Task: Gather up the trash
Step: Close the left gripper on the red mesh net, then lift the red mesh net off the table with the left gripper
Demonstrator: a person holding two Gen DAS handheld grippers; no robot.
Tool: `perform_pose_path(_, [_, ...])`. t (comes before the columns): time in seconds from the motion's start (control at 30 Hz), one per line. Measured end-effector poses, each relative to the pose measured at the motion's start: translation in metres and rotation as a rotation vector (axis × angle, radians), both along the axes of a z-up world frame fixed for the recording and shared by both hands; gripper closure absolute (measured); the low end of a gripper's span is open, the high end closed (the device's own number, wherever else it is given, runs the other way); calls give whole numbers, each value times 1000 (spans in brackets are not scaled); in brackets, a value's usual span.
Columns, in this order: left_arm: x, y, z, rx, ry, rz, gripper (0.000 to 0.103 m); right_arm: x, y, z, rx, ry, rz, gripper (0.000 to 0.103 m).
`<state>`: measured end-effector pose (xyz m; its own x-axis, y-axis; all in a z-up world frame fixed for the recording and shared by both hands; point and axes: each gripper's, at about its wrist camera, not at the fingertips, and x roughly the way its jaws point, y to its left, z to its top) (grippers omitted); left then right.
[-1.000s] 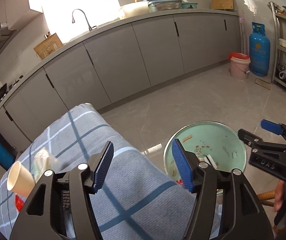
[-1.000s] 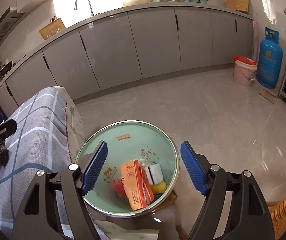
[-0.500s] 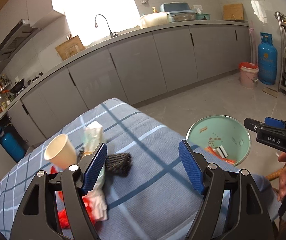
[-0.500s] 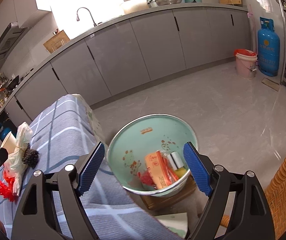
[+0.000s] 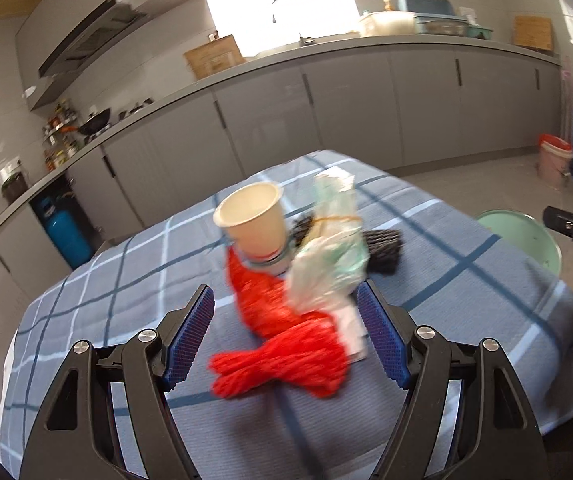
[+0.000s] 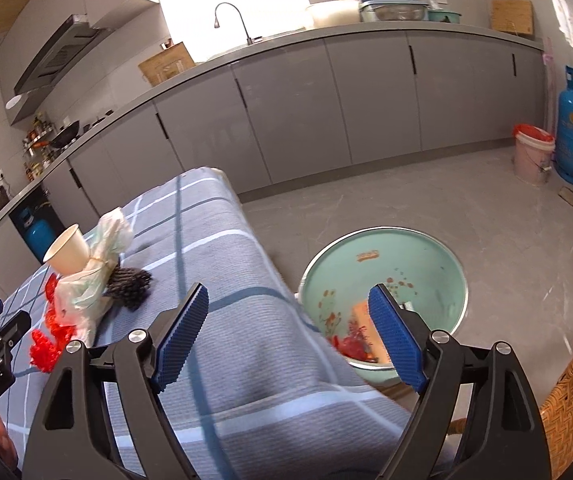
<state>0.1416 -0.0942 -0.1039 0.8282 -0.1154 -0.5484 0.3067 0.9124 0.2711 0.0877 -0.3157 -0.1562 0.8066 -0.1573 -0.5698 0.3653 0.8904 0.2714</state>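
Both views have been swung from the green basin [image 6: 386, 248] back over the checked table [image 5: 466, 280], where trash is heaped mid-cloth. Left gripper [image 5: 286, 336] and right gripper [image 6: 290, 334] are held wide and empty. Next, the crumpled red netting [image 5: 286, 344] should be pinched; behind it lie a limp plastic bag [image 5: 330, 256] and rigid paper cup [image 5: 252, 220].

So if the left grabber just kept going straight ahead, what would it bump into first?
Most likely the red mesh netting, which lies right between the open left gripper fingers. The tied plastic bag and paper cup sit just behind it. Blur makes depth uncertain.
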Motion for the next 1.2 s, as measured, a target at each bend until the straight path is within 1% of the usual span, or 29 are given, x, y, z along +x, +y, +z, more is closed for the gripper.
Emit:
perform_pose_path(0.07, [6,17,-4,-4,21,43,29,3,13,1,-8,3,25,21])
perform_pose_path(0.17, [10,34,-11,-23,54,79,29,6,32,1,-16,6,61,21])
perform_pose_path(0.27, [8,40,-18,-28,75,92,29,7,53,-1,-40,16,103,20])
perform_pose_path(0.3, [6,41,-20,-28,79,94,29,7,58,-2,-48,19,113,17])
perform_pose_path(0.37, [1,37,-18,-39,77,84,29,8,68,-4,-66,28,138,16])
perform_pose_path(0.47, [-5,28,-15,-36,46,64,17,6,72,-6,-71,29,144,16])
perform_pose_path(0.6, [-5,14,-13,-38,44,30,17,3,64,-7,-58,28,126,16])
perform_pose_path(0.67, [-5,5,-16,-22,44,11,17,1,61,-8,-50,26,114,15])
perform_pose_path(0.77, [-1,-1,-26,4,54,12,19,-2,55,-10,-38,28,103,15])
perform_pose_path(0.83, [3,0,-31,-3,80,21,27,-4,54,-11,-37,27,101,15])
perform_pose_path(0.9, [5,2,-35,-12,112,12,50,-4,54,-12,-36,29,101,15])
perform_pose_path(0.93, [6,3,-38,-14,127,10,55,-4,54,-13,-33,31,101,15])
perform_pose_path(0.97, [7,4,-39,-22,141,6,64,-3,54,-13,-31,34,102,15])
perform_pose_path(1.0, [7,5,-40,-30,149,4,76,-2,55,-14,-30,35,103,15])
perform_pose_path(1.03, [6,6,-41,-28,150,4,83,-2,55,-14,-31,35,106,15])
perform_pose_path(1.07, [3,7,-42,-21,147,2,88,-2,57,-13,-36,34,109,15])
perform_pose_path(1.1, [1,8,-41,-19,143,-4,91,-2,58,-13,-40,33,111,15])
perform_pose_path(1.2, [-7,17,-37,-19,119,-2,93,-1,60,-10,-46,29,115,15])
